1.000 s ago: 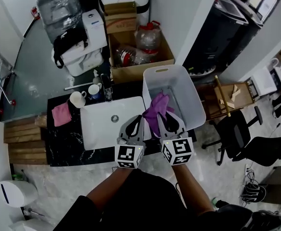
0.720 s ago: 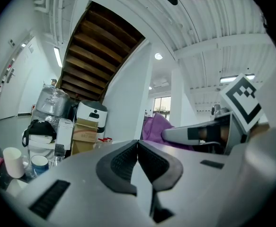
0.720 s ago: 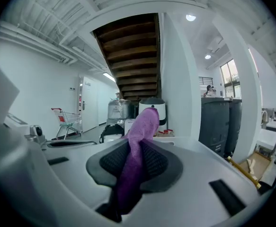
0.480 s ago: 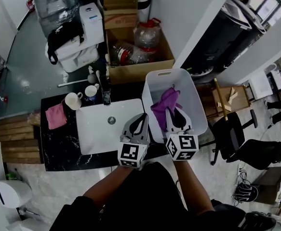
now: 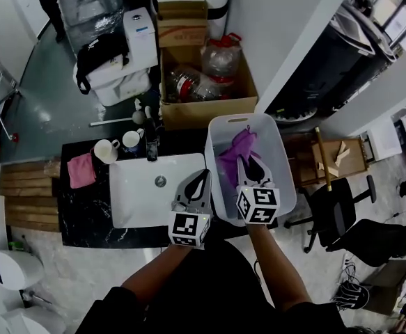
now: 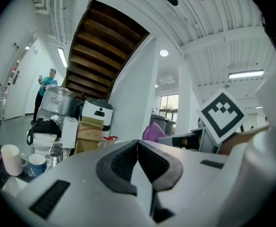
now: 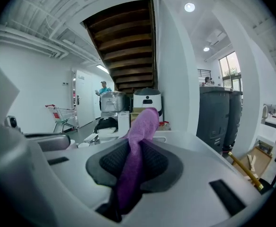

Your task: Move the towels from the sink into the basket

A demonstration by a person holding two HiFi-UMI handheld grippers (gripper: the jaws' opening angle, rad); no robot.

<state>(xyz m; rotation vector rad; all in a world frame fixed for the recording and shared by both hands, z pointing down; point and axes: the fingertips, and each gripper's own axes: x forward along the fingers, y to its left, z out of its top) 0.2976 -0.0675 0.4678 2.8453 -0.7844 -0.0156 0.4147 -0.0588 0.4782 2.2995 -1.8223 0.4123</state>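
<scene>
My right tool (image 5: 248, 164) is clamped on the purple towel (image 5: 232, 152), holding it over the basket (image 5: 276, 155), right of the sink (image 5: 136, 200). My left tool (image 5: 201, 175) is closed and empty. The sink looks bare, so I judge only the release remains. A pink cloth (image 5: 81, 170) lies on the worktop (image 5: 84, 218), left.

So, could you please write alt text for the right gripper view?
The right claw is shut on a purple towel that sticks up between its jaws. Beyond is a wooden staircase seen from below.
</scene>
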